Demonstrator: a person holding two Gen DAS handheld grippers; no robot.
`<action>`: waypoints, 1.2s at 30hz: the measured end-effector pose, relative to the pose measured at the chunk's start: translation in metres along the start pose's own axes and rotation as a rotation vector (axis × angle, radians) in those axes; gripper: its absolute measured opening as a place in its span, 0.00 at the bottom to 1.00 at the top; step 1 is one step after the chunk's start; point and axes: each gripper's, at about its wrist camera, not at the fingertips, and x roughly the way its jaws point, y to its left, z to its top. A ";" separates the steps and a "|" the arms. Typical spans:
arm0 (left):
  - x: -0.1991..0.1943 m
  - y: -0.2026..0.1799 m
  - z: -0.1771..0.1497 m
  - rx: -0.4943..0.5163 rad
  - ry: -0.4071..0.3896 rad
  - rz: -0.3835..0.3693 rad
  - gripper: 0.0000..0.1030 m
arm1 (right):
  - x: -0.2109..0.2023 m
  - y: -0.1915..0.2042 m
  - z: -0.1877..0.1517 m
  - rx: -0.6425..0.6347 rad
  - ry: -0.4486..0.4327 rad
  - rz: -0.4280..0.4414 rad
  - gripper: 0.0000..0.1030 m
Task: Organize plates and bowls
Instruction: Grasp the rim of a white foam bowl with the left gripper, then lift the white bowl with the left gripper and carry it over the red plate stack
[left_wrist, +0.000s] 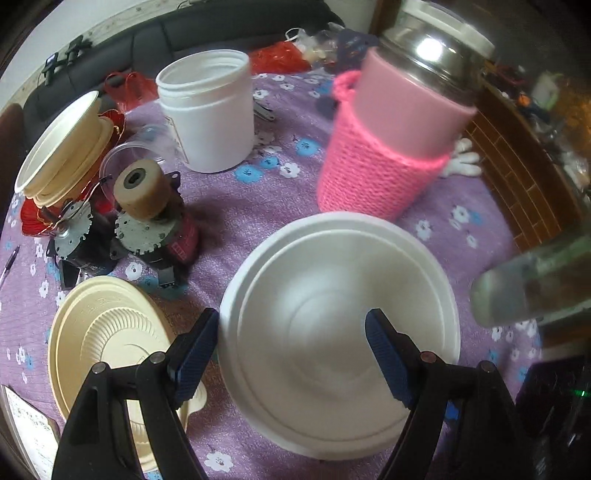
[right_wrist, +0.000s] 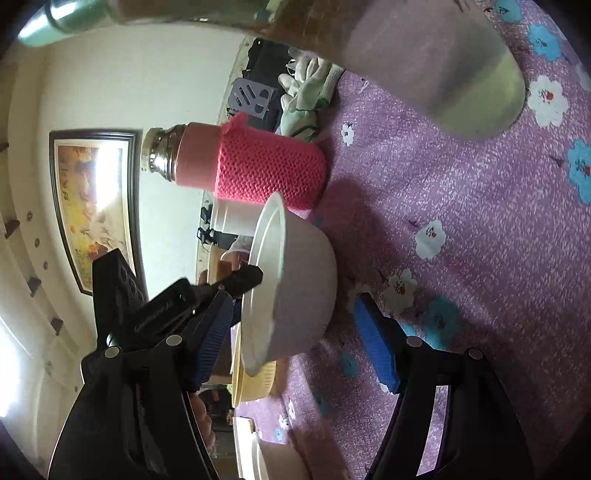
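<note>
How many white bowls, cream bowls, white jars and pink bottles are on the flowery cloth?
white bowl: 1
single cream bowl: 1
stack of cream bowls: 1 (I cannot count the bowls in it)
white jar: 1
pink bottle: 1
Total: 5

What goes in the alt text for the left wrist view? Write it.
The open left gripper straddles the near rim of a white bowl on a purple floral tablecloth. A cream bowl sits left; a white jar and pink-sleeved flask stand behind.
</note>
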 end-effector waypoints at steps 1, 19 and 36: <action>0.000 0.000 -0.002 0.000 0.003 -0.010 0.77 | 0.001 -0.001 0.001 0.001 0.004 0.005 0.67; 0.001 0.009 -0.030 -0.139 0.104 -0.212 0.58 | 0.020 -0.006 0.019 0.051 0.186 -0.044 0.67; 0.015 0.011 -0.051 -0.214 0.153 -0.142 0.09 | 0.021 -0.024 0.019 0.094 0.141 -0.188 0.13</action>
